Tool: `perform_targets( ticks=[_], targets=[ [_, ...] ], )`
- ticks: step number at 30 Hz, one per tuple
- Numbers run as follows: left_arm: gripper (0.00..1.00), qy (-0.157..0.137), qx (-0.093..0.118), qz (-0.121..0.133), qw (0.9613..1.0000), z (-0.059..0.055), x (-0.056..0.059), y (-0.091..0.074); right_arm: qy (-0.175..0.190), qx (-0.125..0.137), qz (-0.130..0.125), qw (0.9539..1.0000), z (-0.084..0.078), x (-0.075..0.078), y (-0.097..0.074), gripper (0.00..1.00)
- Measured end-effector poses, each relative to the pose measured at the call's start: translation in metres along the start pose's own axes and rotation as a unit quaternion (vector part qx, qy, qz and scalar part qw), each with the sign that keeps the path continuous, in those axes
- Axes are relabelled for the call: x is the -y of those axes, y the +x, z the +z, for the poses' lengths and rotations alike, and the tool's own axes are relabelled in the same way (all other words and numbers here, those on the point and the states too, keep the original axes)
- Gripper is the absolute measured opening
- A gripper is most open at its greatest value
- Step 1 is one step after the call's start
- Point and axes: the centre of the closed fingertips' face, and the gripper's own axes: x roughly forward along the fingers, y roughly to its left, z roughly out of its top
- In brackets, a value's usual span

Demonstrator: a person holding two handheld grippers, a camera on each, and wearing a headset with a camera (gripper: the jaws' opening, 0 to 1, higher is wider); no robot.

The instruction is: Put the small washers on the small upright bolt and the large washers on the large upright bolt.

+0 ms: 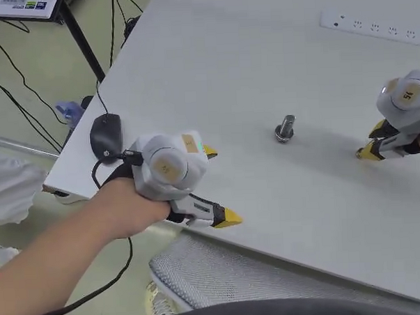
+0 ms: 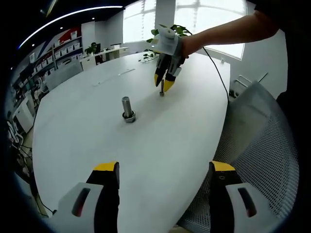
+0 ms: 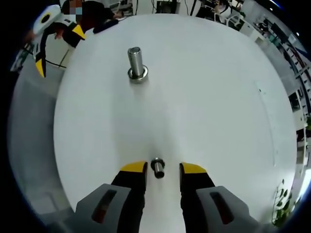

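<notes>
Small upright bolt [image 3: 157,167] shown between the parted jaws of the right hand-held gripper [image 3: 163,168]: judged light, rigid, slippery; best taken mid-shank. Left hand-held gripper [image 2: 164,166] released.

The surface [image 1: 282,217] is plain white. The left tool [image 1: 220,185] and right tool [image 1: 371,141] are grey with yellow tips. The large bolt [image 1: 285,128] is silver; the computer mouse [image 1: 106,135], at nine o'clock, black.
</notes>
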Motion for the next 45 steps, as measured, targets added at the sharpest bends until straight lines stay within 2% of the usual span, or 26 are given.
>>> perform_targets(
  ticks=[6, 9, 11, 15, 18, 19, 25, 26, 27, 31, 33, 35, 36, 39, 41, 45],
  targets=[
    [0.75, 0.001, 0.002, 0.009, 1.0, 0.005, 0.005, 0.002, 0.002, 0.04, -0.011, 0.9991, 0.005, -0.002, -0.02, 0.29],
    [0.75, -0.007, 0.008, 0.016, 0.9998, 0.009, 0.003, 0.0, 0.011, 0.065, -0.019, 0.9976, 0.005, -0.002, -0.032, 0.31],
    [0.76, -0.018, 0.018, 0.018, 0.9995, 0.012, 0.002, 0.0, 0.029, 0.098, -0.025, 0.9944, 0.008, -0.003, -0.043, 0.35],
    [0.77, -0.02, 0.013, 0.021, 0.9995, 0.009, 0.002, 0.0, 0.044, 0.119, -0.031, 0.9915, 0.004, -0.007, -0.055, 0.38],
    [0.78, -0.035, 0.021, 0.027, 0.9988, 0.011, 0.0, -0.002, 0.068, 0.145, -0.035, 0.9864, 0.002, -0.014, -0.067, 0.41],
    [0.79, -0.035, 0.022, 0.028, 0.9988, 0.011, 0.0, -0.003, 0.077, 0.161, -0.044, 0.983, -0.001, -0.006, -0.067, 0.41],
    [0.81, -0.049, 0.035, 0.027, 0.9978, 0.015, -0.002, -0.006, 0.131, 0.216, -0.071, 0.9651, -0.003, -0.017, -0.09, 0.47],
    [0.81, -0.051, 0.037, 0.026, 0.9977, 0.015, -0.002, -0.006, 0.139, 0.226, -0.084, 0.9605, -0.003, -0.015, -0.094, 0.47],
    [0.81, -0.051, 0.037, 0.026, 0.9976, 0.015, -0.002, -0.007, 0.154, 0.241, -0.082, 0.9546, -0.003, -0.019, -0.099, 0.48],
    [0.82, -0.053, 0.044, 0.026, 0.9973, 0.017, -0.005, -0.007, 0.192, 0.274, -0.084, 0.9385, -0.007, -0.031, -0.112, 0.53],
    [0.82, -0.054, 0.047, 0.027, 0.9971, 0.019, -0.005, -0.007, 0.197, 0.279, -0.087, 0.9358, -0.011, -0.036, -0.115, 0.54],
    [0.82, -0.057, 0.056, 0.027, 0.9965, 0.023, -0.005, -0.008, 0.206, 0.29, -0.088, 0.9302, -0.014, -0.042, -0.119, 0.55],
    [0.83, -0.06, 0.06, 0.027, 0.996, 0.024, -0.004, -0.008, 0.22, 0.296, -0.079, 0.9261, -0.017, -0.048, -0.12, 0.56],
    [0.83, -0.065, 0.068, 0.031, 0.995, 0.027, -0.004, -0.009, 0.22, 0.3, -0.084, 0.9246, -0.025, -0.055, -0.12, 0.57],
    [0.84, -0.069, 0.073, 0.032, 0.9945, 0.027, -0.005, -0.01, 0.231, 0.313, -0.076, 0.9183, -0.028, -0.063, -0.12, 0.59],
    [0.84, -0.077, 0.082, 0.036, 0.993, 0.027, -0.006, -0.011, 0.24, 0.326, -0.072, 0.9116, -0.036, -0.074, -0.115, 0.62]
  ],
)
